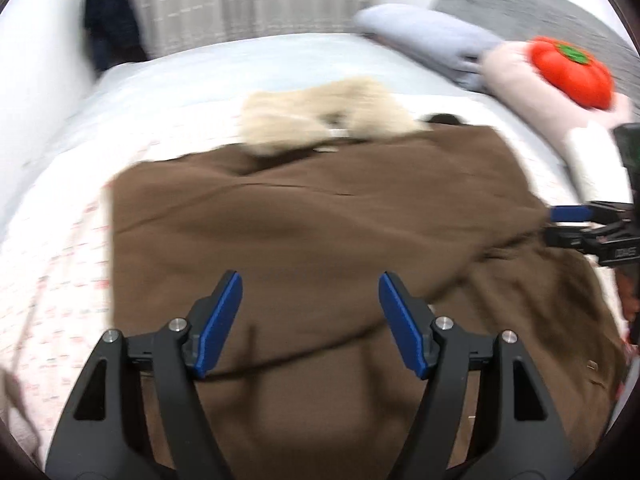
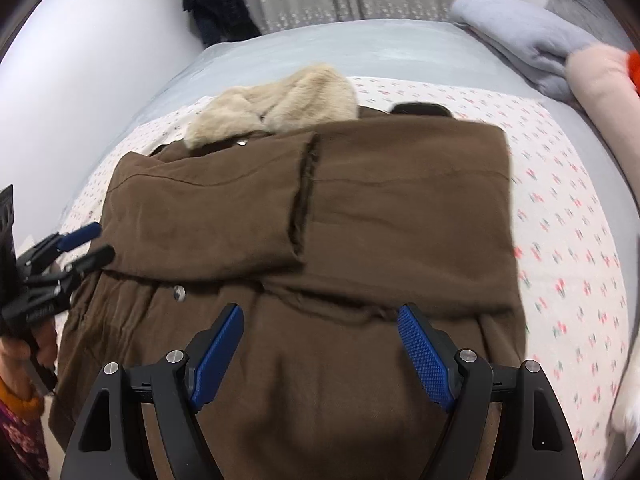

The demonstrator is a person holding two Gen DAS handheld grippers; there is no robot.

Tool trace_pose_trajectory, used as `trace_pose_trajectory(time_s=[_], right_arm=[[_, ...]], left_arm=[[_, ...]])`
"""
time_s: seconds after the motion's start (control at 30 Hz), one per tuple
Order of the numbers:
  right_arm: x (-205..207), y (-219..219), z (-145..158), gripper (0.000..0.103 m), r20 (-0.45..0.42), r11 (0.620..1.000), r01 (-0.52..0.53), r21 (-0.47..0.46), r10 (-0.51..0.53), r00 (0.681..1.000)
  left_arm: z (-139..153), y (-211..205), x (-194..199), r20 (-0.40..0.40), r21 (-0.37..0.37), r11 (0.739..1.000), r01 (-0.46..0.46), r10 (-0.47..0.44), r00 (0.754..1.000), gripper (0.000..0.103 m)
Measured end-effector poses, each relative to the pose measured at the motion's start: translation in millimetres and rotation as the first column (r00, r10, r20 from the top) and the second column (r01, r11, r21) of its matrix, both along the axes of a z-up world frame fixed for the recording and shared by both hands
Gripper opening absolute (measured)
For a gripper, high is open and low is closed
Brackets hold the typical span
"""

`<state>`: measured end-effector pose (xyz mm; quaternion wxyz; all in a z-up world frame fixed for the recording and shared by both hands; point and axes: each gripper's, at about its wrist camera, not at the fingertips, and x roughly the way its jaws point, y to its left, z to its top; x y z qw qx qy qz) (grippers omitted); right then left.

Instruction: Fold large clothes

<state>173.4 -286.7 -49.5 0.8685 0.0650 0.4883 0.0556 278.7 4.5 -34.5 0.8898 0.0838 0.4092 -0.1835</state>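
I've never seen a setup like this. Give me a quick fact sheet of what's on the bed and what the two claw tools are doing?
garment: brown coat, both sleeves folded across its front
collar: cream fur trim, at the coat's far end
surface: bed with floral sheet
left gripper: open, over the coat, holding nothing
right gripper: open, over the coat, holding nothing
nearby: folded grey blanket, red tomato-shaped plush
sharpness: left view motion-blurred

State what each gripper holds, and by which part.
Nothing. The left gripper and right gripper are both open above the brown coat.
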Motion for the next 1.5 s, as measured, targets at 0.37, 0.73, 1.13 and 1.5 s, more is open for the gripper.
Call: trace_pose_trajectory(time_s=[0.37, 0.73, 1.13, 1.5], right_arm=[[122, 2, -21, 0.081, -0.001, 0.995, 0.061, 0.078, -0.062, 0.998], [87, 37, 15, 0.006, 0.351, 0.994, 0.04, -0.097, -0.003, 0.937], [98, -15, -29, 0.031, 0.222, 0.984, 0.171, -0.043, -0.157, 0.962], [80, 55, -71, 0.03, 0.139, 0.973, -0.088, -0.215, 0.12, 0.983]], left_arm=[[-4, 63, 71, 0.057, -0.011, 0.95, -0.312, 0.312, 0.948, 0.072], [-55, 70, 103, 0.103, -0.128, 0.939, -0.32, 0.333, 0.937, 0.072], [-49, 50, 99, 0.083, -0.042, 0.954, -0.297, 0.299, 0.951, 0.074], [-81, -9, 68, 0.018, -0.026, 1.0, -0.005, 0.006, 1.0, 0.075]])
